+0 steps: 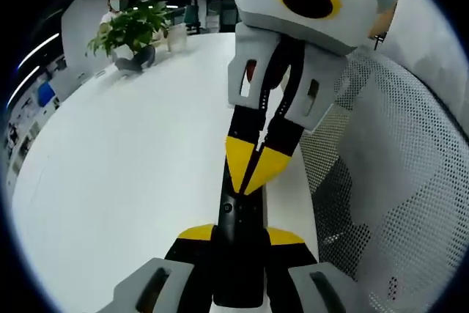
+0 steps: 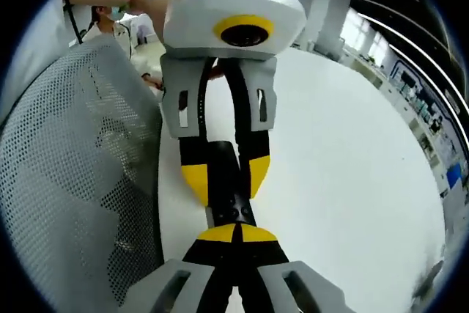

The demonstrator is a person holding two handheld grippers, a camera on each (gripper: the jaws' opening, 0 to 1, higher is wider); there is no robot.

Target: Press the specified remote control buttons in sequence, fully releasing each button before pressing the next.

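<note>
A slim black remote (image 1: 238,243) (image 2: 229,188) with small round buttons, lengthwise above the white desk (image 1: 117,181), runs from 6 toward 12 o'clock.

Wide bare white table (image 1: 132,166) to the left of the remote control (image 1: 238,240), open for passage out to the far edge. Far left, a potted plant (image 1: 130,31) on the table as an obstacle. Close on the right, a mesh chair back (image 1: 388,181) crowding the table edge, little room there.
</note>
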